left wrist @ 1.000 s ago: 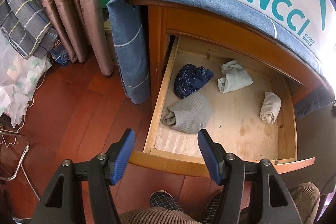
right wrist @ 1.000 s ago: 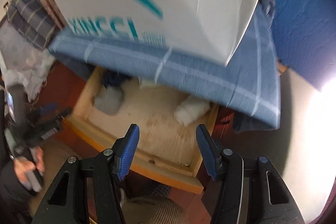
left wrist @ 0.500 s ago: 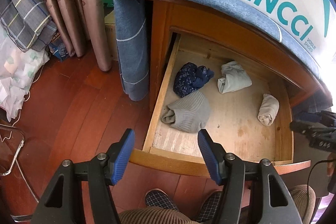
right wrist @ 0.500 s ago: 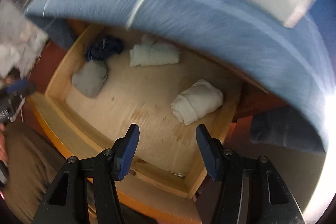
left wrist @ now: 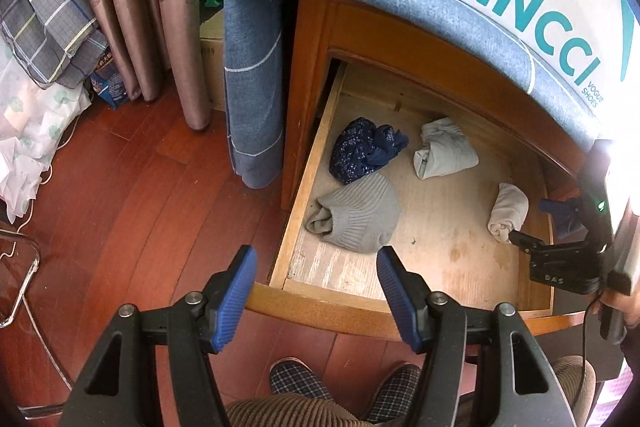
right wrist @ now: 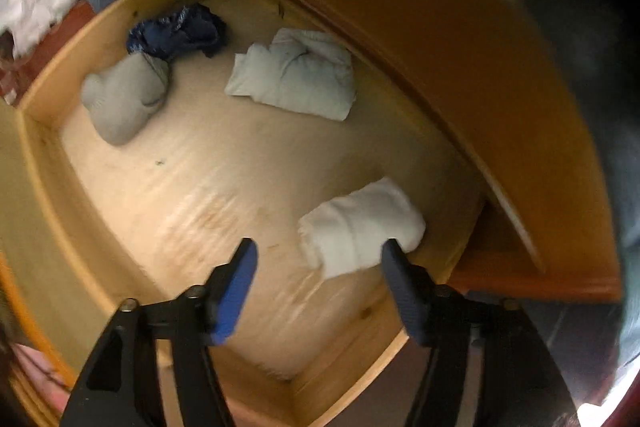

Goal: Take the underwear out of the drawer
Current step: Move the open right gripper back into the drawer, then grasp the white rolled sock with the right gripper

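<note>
Right gripper (right wrist: pixel 316 287) angled steeply into drawer (right wrist: pixel 48 163), jaws just widened, empty, beside white roll (right wrist: pixel 356 227); left gripper (left wrist: pixel 316 291) agape

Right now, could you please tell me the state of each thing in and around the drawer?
Drawer: pulled open.
Dark blue bundle: crumpled, back left.
Grey ribbed bundle: loosely folded, front left.
Pale grey roll: rolled, at the back.
White roll: rolled, right side, not gripped.
Left tongs: open, empty.
Right tongs: open, jaws just widened, just short of the white roll.
</note>
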A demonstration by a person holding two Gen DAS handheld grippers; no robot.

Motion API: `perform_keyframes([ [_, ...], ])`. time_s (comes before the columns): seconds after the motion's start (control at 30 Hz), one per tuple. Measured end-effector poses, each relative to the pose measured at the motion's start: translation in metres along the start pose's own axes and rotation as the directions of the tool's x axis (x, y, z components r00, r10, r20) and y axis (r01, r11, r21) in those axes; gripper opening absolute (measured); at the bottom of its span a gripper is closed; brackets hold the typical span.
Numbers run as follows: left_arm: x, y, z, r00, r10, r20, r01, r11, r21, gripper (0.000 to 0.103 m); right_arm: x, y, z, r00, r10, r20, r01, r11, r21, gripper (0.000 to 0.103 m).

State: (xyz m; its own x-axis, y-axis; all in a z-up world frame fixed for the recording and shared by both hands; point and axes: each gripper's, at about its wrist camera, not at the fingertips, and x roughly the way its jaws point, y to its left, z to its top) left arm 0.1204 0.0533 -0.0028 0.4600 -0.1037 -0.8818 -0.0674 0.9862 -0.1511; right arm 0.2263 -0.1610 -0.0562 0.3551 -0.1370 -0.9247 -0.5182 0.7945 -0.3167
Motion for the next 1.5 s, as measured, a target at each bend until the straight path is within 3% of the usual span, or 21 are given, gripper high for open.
perform_keyframes([
  [0.1,0.0,0.0,0.0,1.0,-0.001,0.0,0.001,1.0,-0.003,0.064,0.002,0.005,0.001,0.998,-0.057,0.028,0.058,0.997,-0.048,0.064],
  [0.3,-0.001,0.002,0.001,1.0,-0.009,0.002,0.009,1.0,-0.015,0.064,0.005,0.011,0.0,0.993,-0.097,0.066,0.103,0.989,-0.105,0.069],
  [0.57,-0.002,0.002,0.001,1.0,-0.001,0.014,0.002,1.0,-0.016,0.064,0.036,0.03,-0.003,0.99,-0.132,-0.04,0.123,0.975,-0.188,0.064],
  [0.73,-0.001,0.002,0.001,1.0,-0.005,0.01,0.005,1.0,-0.02,0.064,0.048,0.015,0.01,0.983,-0.179,-0.039,0.17,0.97,-0.171,0.066],
  [0.9,0.0,0.002,0.001,1.0,-0.009,0.009,0.009,1.0,-0.018,0.064,0.059,0.005,0.017,0.986,-0.159,-0.055,0.15,0.979,-0.141,0.074],
  [1.23,0.001,0.0,0.001,1.0,0.001,0.013,-0.001,1.0,-0.011,0.064,0.071,0.001,0.015,0.986,-0.168,-0.022,0.158,0.961,-0.226,0.08],
  [1.5,0.0,-0.002,0.001,1.0,0.003,0.014,-0.003,1.0,-0.009,0.064,0.07,-0.013,-0.003,0.992,-0.106,-0.063,0.096,0.985,-0.141,0.08],
])
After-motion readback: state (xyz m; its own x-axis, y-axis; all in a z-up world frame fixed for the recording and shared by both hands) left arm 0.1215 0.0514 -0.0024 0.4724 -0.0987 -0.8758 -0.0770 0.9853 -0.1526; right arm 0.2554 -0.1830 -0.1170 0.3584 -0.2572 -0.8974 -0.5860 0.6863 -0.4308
